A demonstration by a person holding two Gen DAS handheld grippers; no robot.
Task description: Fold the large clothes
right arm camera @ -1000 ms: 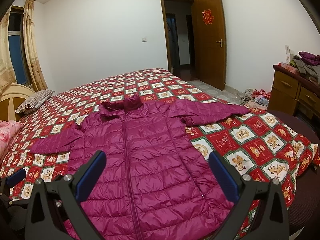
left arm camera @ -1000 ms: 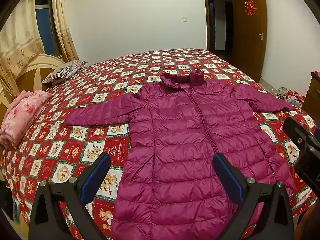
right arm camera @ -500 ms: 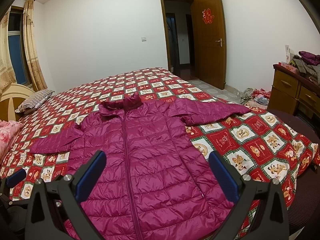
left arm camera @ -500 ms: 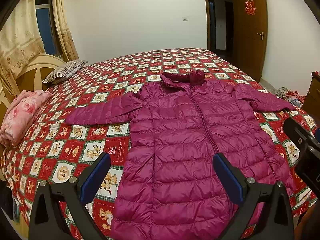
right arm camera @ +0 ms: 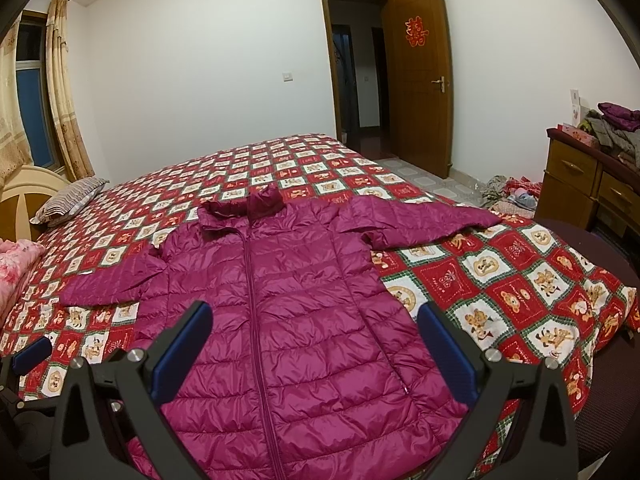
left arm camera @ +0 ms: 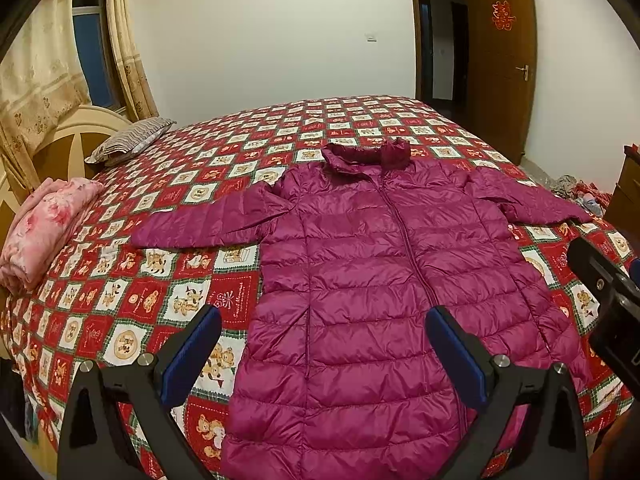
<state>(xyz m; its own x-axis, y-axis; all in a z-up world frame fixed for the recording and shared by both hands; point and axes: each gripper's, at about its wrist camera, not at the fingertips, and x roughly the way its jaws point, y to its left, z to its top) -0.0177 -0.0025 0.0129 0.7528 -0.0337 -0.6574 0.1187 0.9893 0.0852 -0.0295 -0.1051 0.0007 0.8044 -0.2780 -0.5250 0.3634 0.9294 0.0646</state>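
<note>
Hovering above the near hem of the jacket (left arm camera: 380, 280), the left gripper (left arm camera: 322, 354) has its blue-padded fingers (left arm camera: 192, 354) spread wide with nothing between them. The right gripper (right arm camera: 312, 348) hangs level beside it over the same hem, jaws likewise parted and empty. Neither touches the fabric. The magenta quilted puffer jacket lies front up on the red patchwork bedspread (left arm camera: 132, 300), zipped closed, collar toward the far wall, both sleeves stretched straight out sideways. Its right sleeve reaches the bed's edge. A folded pink blanket (left arm camera: 44, 228) and a striped pillow (left arm camera: 128, 140) sit near the headboard.
</note>
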